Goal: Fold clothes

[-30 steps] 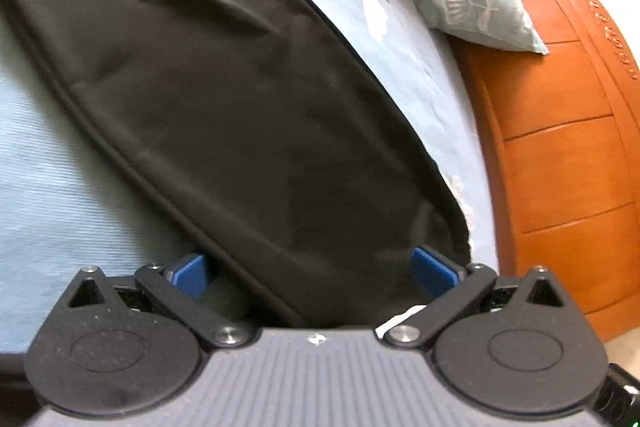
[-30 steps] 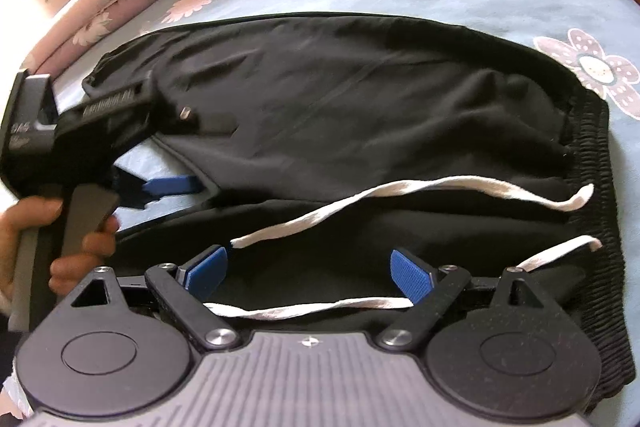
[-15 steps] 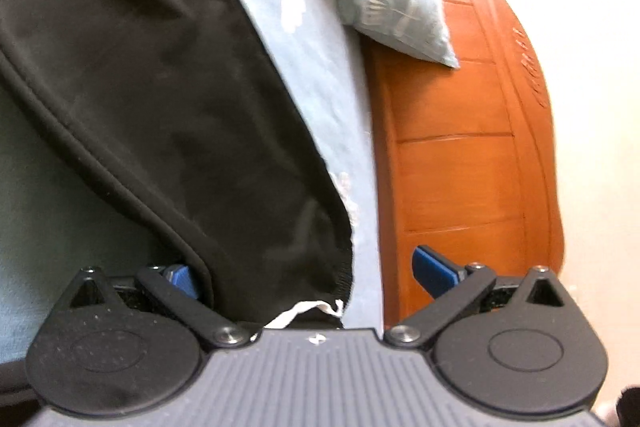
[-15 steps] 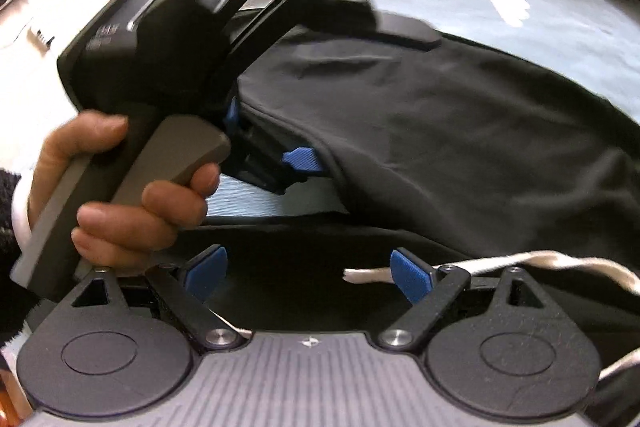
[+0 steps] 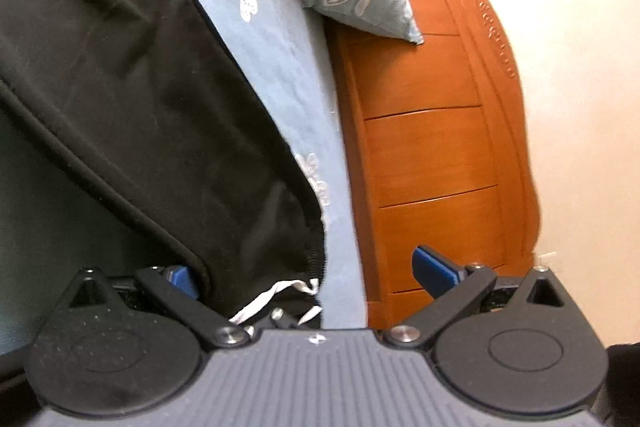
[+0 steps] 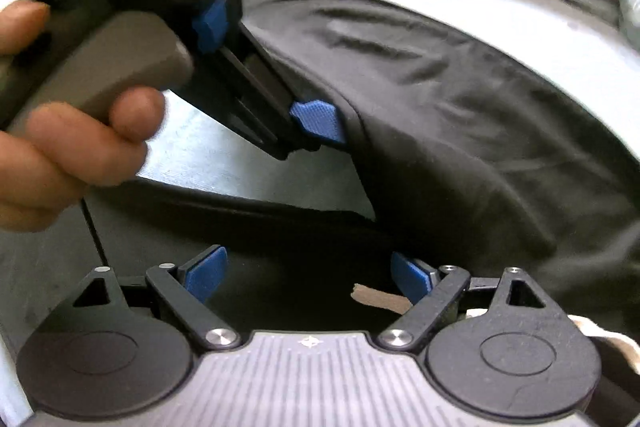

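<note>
- Left tool (image 5: 308,269) spread wide, black trousers (image 5: 140,87) lying between its pads, unpinched.
- Right tool (image 6: 308,273) released above the trousers on the bed (image 5: 272,39).

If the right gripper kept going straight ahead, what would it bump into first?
Most likely the black pants. The right gripper is open and points down at the dark cloth lying right between and ahead of its fingers, though how close it is remains hard to judge.
</note>
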The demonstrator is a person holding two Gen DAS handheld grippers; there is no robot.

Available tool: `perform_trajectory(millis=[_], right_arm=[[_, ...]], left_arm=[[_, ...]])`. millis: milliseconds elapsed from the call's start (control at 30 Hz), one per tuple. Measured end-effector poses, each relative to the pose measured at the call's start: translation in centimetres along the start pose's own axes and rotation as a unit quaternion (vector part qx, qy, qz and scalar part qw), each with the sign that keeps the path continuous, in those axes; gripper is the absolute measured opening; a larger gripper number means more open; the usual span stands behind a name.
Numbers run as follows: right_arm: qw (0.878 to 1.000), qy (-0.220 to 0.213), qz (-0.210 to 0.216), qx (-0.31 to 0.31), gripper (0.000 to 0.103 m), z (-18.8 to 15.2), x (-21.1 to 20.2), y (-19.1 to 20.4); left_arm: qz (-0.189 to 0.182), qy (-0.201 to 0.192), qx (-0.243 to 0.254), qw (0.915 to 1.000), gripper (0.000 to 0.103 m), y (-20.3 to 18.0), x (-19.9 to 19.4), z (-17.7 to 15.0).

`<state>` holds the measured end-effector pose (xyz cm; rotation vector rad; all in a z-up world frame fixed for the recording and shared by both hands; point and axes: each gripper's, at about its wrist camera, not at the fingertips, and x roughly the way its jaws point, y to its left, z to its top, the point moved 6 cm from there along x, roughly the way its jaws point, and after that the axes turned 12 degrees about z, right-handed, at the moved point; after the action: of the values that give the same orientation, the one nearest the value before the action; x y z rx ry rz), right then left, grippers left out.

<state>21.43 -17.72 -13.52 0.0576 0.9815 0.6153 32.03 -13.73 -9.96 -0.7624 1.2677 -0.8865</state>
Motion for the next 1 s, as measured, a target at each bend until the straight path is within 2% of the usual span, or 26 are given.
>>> perform_trajectory(millis=[33,100,167,267,333,433,567,667,733,833,933,1000], right_arm=[[1.000,-0.001,0.011,-0.008,0.092,-0.1,-0.3,0.6],[1.000,0.000,0.000,-0.021,0.092,-0.1,0.3,0.7],[0.999,0.001,-0.018,-0.034,0.092,0.0,1.2,0.6],[0.999,0.042,-0.027,-0.019,0.093,-0.7,2.8,-0.4],[0.997,0.052,-0.039,-0.039,0.093,-0.9,2.3,0.2],[0.998,0.051,-0.035,-0.024,0.093,-2.0,0.4,0.5],[0.999,0.030,-0.031,0.029,0.093,-3.0,-2.5,-0.5],[0.998,0.012,-0.041,0.053,0.093,-3.5,-4.2,-1.1],[0.997,0.003,-0.043,0.071,0.093,-3.7,-4.7,-1.7],[0.995,0.003,-0.038,0.090,0.093,-3.7,-5.0,-2.6],[0.994,-0.002,-0.047,0.096,0.093,-4.2,-6.1,-3.1],[0.993,-0.002,-0.059,0.106,0.093,-4.8,-6.7,-4.2]], left_arm=[[-0.004,0.001,-0.005,1.0000,0.102,0.2,-0.1,0.0],[-0.001,0.006,-0.009,0.9999,0.102,0.6,-0.2,-0.1],[0.022,0.017,-0.009,0.9996,0.102,1.4,-0.1,-0.4],[0.052,0.032,-0.011,0.9981,0.102,2.8,-0.3,-1.2],[0.071,0.033,-0.019,0.9968,0.102,3.7,-1.1,-1.8],[0.098,0.025,-0.027,0.9945,0.102,4.4,-2.8,-2.4],[0.095,0.001,-0.002,0.9955,0.102,2.5,-4.5,-1.9],[0.081,-0.010,0.039,0.9959,0.102,0.1,-3.4,-0.9],[0.071,-0.002,0.062,0.9956,0.102,-0.9,-1.4,-0.7],[0.097,0.029,0.078,0.9918,0.102,-0.1,1.8,-1.5],[0.149,0.057,0.089,0.9832,0.101,2.3,3.9,-2.7],[0.147,0.046,0.079,0.9849,0.101,2.8,3.5,-2.7]])
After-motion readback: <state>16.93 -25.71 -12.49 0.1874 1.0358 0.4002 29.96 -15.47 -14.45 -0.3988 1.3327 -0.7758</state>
